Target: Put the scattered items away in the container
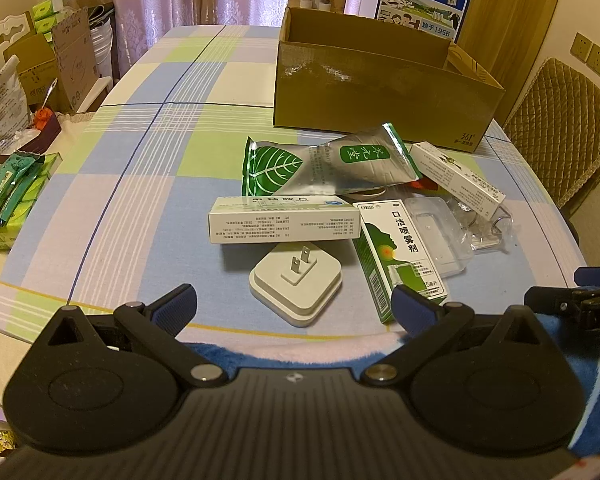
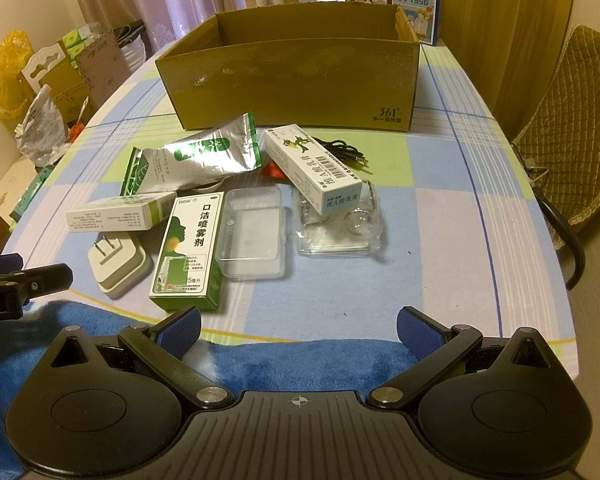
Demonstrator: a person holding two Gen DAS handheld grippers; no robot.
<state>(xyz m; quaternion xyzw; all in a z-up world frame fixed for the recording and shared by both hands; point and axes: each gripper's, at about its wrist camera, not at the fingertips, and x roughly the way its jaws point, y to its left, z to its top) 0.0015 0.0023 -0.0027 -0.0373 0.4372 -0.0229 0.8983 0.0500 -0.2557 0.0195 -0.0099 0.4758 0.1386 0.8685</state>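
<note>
Checked tablecloth (image 2: 440, 184), cardboard box (image 2: 292, 80) unfilled: my left gripper (image 1: 294, 310) and right gripper (image 2: 298, 330) gape, empty; throat-spray box (image 2: 188, 248) likely first.

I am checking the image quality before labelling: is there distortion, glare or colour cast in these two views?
Left wrist view: strong fisheye bending, the table edges curve, corners are dark; the silver foil pouch shows a mild sheen. Right wrist view: same curvature and dark corners, a warm yellowish cast, and soft reflections on the clear plastic case. Both are reasonably sharp.
</note>
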